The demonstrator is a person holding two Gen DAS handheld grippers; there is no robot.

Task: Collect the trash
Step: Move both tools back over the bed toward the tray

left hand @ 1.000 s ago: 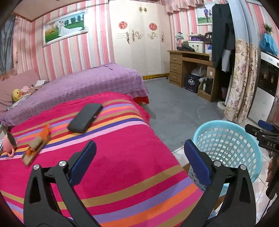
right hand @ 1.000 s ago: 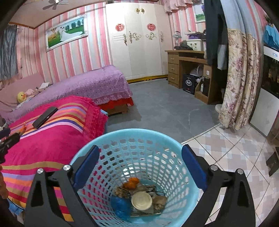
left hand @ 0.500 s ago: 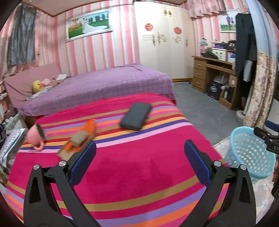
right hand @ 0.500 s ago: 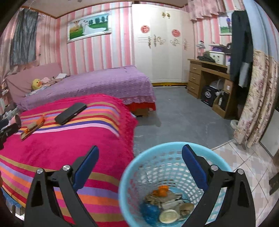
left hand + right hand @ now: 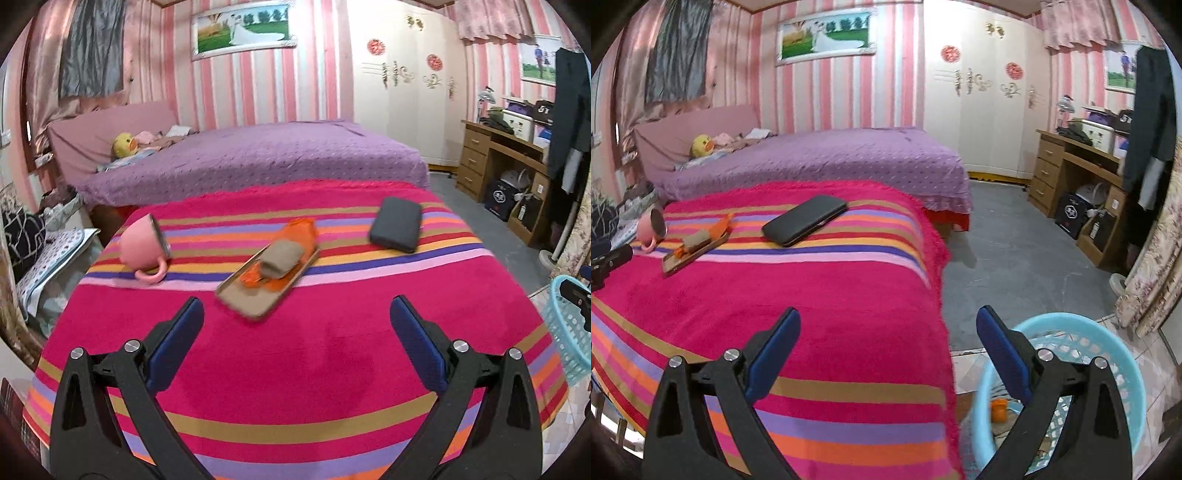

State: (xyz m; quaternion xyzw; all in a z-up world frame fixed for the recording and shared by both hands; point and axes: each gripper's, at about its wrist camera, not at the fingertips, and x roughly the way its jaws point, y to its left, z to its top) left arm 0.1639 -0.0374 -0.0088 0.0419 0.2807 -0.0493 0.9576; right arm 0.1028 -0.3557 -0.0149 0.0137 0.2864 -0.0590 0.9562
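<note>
A flat brown tray (image 5: 255, 295) lies on the pink striped blanket (image 5: 295, 362), holding a brown wad (image 5: 280, 258) and orange scraps (image 5: 299, 230). It also shows in the right wrist view (image 5: 694, 251). My left gripper (image 5: 295, 343) is open and empty, just short of the tray. My right gripper (image 5: 886, 350) is open and empty over the blanket's right edge, beside the blue basket (image 5: 1126, 354), which holds trash with an orange piece (image 5: 999, 410). The basket's edge also shows at the far right of the left wrist view (image 5: 565, 332).
A pink mug (image 5: 142, 249) lies on its side left of the tray. A black case (image 5: 397, 223) lies to its right. A purple bed (image 5: 258, 155) stands behind. Grey floor (image 5: 1015, 266), a wooden desk (image 5: 1071, 177) and a floral curtain (image 5: 1156, 258) are on the right.
Both grippers have swung left, away from the basket and toward the blanket. The tray with scraps has come to the middle of the left wrist view. Both stay open.
</note>
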